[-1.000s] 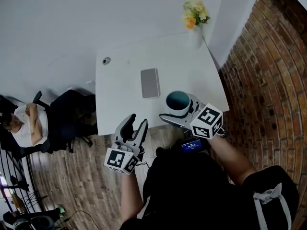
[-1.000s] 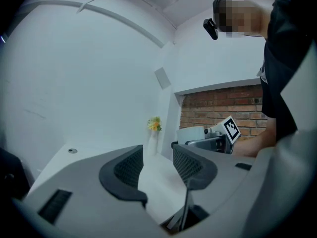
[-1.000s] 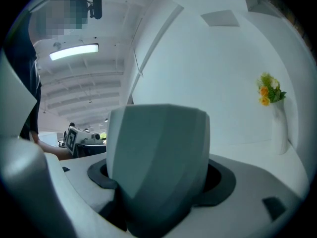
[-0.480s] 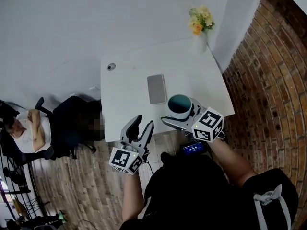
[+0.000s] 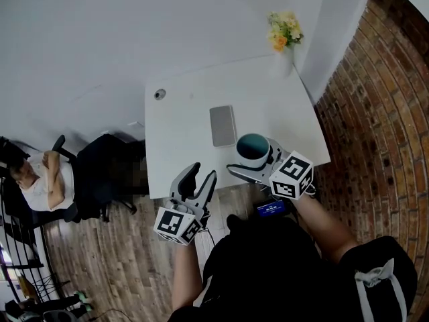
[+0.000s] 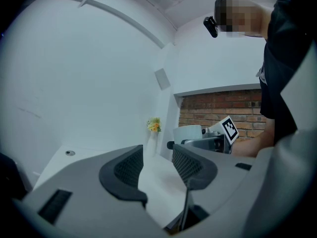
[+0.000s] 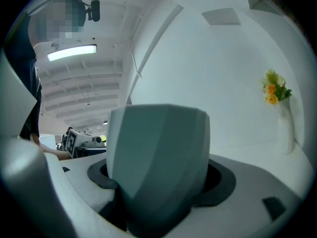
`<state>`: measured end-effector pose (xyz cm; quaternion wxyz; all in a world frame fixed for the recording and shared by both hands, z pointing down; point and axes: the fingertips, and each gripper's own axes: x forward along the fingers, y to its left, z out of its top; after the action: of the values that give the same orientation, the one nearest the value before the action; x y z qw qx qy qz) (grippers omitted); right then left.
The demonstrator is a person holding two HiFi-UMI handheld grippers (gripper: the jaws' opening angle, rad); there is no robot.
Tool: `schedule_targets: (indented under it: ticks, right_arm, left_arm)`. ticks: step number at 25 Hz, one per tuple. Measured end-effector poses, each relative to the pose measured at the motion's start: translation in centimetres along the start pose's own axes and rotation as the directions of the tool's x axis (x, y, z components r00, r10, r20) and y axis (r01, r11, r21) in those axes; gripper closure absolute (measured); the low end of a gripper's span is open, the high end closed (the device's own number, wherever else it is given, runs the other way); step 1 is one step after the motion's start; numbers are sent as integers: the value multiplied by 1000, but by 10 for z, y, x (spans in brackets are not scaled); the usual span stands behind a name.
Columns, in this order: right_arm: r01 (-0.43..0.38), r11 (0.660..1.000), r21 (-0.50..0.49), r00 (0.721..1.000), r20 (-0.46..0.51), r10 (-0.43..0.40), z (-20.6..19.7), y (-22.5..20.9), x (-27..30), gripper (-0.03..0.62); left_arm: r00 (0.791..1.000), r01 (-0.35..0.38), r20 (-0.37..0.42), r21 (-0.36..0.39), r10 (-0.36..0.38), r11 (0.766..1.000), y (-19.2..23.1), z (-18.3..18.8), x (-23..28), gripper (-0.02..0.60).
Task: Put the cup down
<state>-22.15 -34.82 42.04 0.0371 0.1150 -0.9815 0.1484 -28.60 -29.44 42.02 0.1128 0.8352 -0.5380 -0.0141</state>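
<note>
A faceted grey cup (image 5: 252, 149) with a teal inside is held upright over the front right part of the white table (image 5: 181, 146). My right gripper (image 5: 249, 161) is shut on the cup, whose grey wall (image 7: 158, 157) fills the right gripper view between the dark pads. My left gripper (image 5: 198, 182) hangs open past the table's front edge, over the wooden floor, with nothing between its fingers (image 6: 130, 170). From the left gripper view, the cup (image 6: 187, 134) and the right gripper's marker cube (image 6: 229, 129) show to the right.
A grey flat phone (image 5: 222, 125) lies mid-table, just left of the cup. A white vase of yellow flowers (image 5: 285, 39) stands at the far right corner. A round grommet (image 5: 159, 94) sits far left. A brick wall (image 5: 375, 113) runs along the right; a seated person (image 5: 40, 180) is at left.
The view has shifted slightly, so the table and both grippers sit a little further right in the frame. The cup stays in the right gripper's grip; the left gripper stays open.
</note>
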Motion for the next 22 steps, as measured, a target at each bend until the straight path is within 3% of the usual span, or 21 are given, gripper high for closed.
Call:
schedule_targets:
  ticks: [12, 18, 22]
  right_arm:
    - [8, 1000, 11, 1000, -19, -8, -8, -16, 0, 197]
    - [18, 999, 33, 999, -42, -17, -20, -60, 22, 197]
    - [37, 994, 101, 999, -37, -34, -42, -103, 52, 197]
  left_arm:
    - [1000, -9, -8, -5, 9, 1000, 5, -1, 2, 387]
    - [999, -15, -41, -5, 15, 1000, 15, -1, 7, 387]
    - [1000, -19, -11, -26, 19, 999, 24, 5, 16, 387]
